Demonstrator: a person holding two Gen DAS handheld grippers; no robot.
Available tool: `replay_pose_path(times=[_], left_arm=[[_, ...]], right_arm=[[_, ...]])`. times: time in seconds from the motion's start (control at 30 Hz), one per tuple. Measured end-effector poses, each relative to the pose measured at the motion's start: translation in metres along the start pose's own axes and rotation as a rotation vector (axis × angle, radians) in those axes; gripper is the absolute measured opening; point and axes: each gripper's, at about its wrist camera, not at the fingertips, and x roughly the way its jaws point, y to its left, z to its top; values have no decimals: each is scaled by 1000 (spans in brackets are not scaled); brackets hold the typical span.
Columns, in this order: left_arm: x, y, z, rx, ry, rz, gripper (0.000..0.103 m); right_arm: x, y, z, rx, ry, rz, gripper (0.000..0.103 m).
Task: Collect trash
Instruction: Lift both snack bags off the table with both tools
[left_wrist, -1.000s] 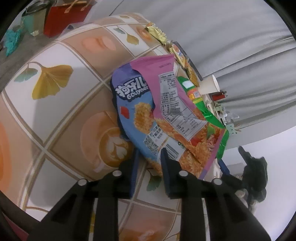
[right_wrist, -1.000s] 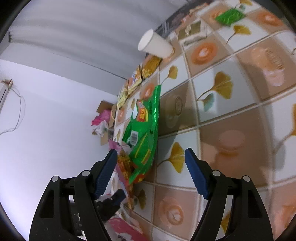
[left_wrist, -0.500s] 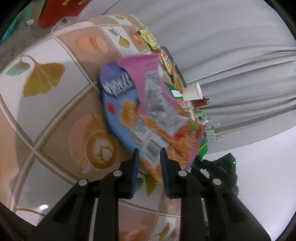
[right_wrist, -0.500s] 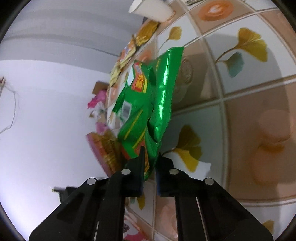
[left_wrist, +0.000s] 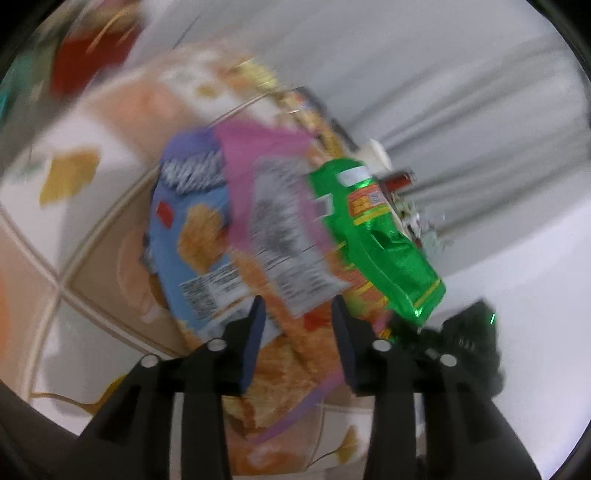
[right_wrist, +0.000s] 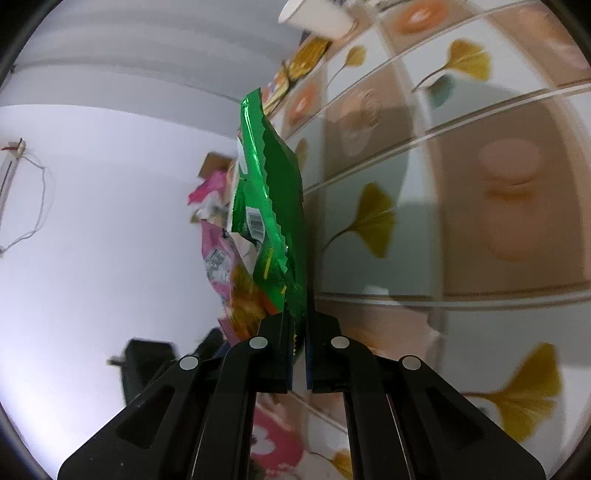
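Jaws of the right gripper (right_wrist: 298, 350) are pressed together on the bottom edge of one green bag (right_wrist: 271, 206), a crinkled, shiny foil packet with a zigzag-cut seam, which stands up edge-on straight ahead of them. Jaws of the left gripper (left_wrist: 298, 332) are spread, with one large snack bag (left_wrist: 229, 236) lying between and ahead of them; whether the pads touch it cannot be told through the blur. This bag is flat, glossy plastic, blue on its left half and pink on its right, with white label panels and barcodes, and a picture of orange crisps at the end nearest the jaws. In the left view the green bag (left_wrist: 373, 236) hangs just right of the jaws, overlapping the snack bag's right edge, and the dark right gripper (left_wrist: 461, 332) holds its lower end.

Both bags are over a table (right_wrist: 480, 206) covered in a smooth, shiny cloth of square tiles printed with yellow ginkgo leaves and coffee cups. Far ahead of the right jaws, one white paper cup (right_wrist: 314, 16) lies on its side, and a few small gold and orange wrappers (right_wrist: 295, 70) lie along the table edge. Pleated grey curtains (left_wrist: 443, 74) hang beyond the table.
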Motion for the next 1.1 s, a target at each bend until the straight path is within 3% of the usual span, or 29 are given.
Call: replay_pose_path(times=[0.1,0.2,0.27,0.4,0.57,0.63,0.7,0.9,1.1], left_arm=[[-4,-33,-12,230,-12,62,58],[0,-56,-30,426,-15,166,61],[3,-58,-37,459,4,213,61],[-6,-40,-43,413,43,233,61],[-13,-33,-59,512,44,336,61],[-11,-22,-60,464,74,337,61],[-15,-8,-58,356,116,291,61],[-17,24,-67,15,226,-80,61],[5,57,-62,-316,228,-250,61]], right_arm=[[-15,-1,-5,8,-50,-24,3],[-28,-4,-10,24,-94,-43,3],[-38,-6,-16,30,-128,-53,3],[-49,-12,-22,53,-169,-45,3],[-55,-19,-22,80,-190,-29,3],[-57,-19,-25,81,-194,-22,3],[-57,-20,-24,79,-197,-19,3],[-81,-39,-31,85,-202,-6,4],[-84,-44,-33,87,-210,-3,3]])
